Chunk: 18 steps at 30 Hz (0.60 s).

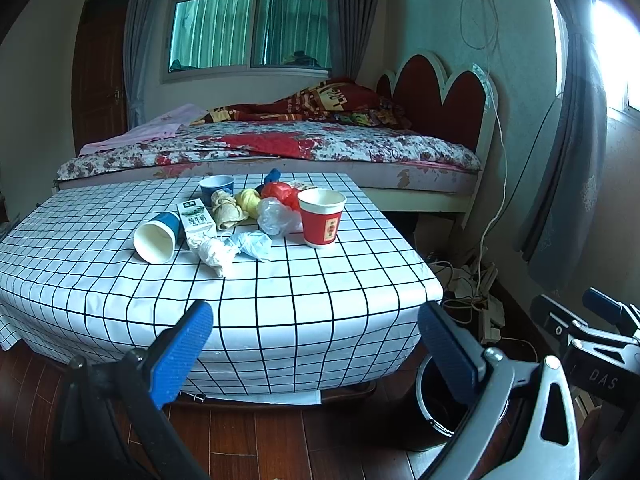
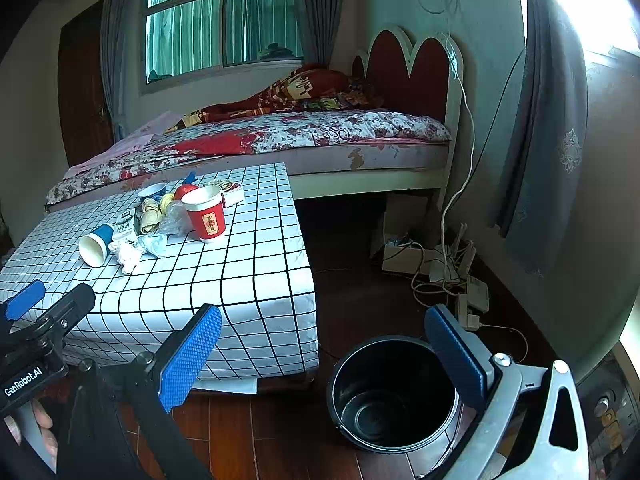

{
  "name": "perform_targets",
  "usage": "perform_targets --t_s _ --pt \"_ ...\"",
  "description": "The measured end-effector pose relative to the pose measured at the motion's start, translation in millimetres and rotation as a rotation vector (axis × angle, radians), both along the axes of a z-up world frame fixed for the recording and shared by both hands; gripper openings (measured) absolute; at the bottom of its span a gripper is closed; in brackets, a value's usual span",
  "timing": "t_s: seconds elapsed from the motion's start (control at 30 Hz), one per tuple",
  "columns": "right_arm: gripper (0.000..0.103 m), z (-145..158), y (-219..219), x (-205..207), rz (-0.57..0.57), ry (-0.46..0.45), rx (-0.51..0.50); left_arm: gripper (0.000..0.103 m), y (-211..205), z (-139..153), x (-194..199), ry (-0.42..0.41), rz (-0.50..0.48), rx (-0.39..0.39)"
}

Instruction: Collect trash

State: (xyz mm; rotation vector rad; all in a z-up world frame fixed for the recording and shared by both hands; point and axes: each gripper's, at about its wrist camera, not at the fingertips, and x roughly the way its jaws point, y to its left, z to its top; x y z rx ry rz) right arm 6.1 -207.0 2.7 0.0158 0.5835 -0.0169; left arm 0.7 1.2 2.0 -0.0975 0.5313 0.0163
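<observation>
Both claws are spread wide with nothing in them: the left gripper (image 1: 316,344) and the right gripper (image 2: 324,354) hang short of the near edge of the checkered table (image 1: 280,300).

The trash sits bunched mid-table around the red paper cup (image 1: 321,218). Left of it there's a clear plastic bag (image 1: 276,216), crumpled tissue wads (image 1: 216,254), a milk carton (image 1: 196,218) and a tipped-over blue cup (image 1: 157,238).

My guess is it's all feather-light. The cups will crush easily, so pinch the rim wall gently. The tissue and bag are soft, so just grab a bunch (the plastic may slip).

The black bin (image 2: 394,392) is on the floor just off the table's right corner and looks empty.
</observation>
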Motion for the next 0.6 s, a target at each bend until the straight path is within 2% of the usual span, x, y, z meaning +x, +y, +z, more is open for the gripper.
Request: perform_targets --t_s 0.6 --pt "0.102 -4.5 -0.8 -0.5 -0.001 0.004 -0.001 0.102 -5.5 -6.0 -1.8 0.009 -0.004 0.001"
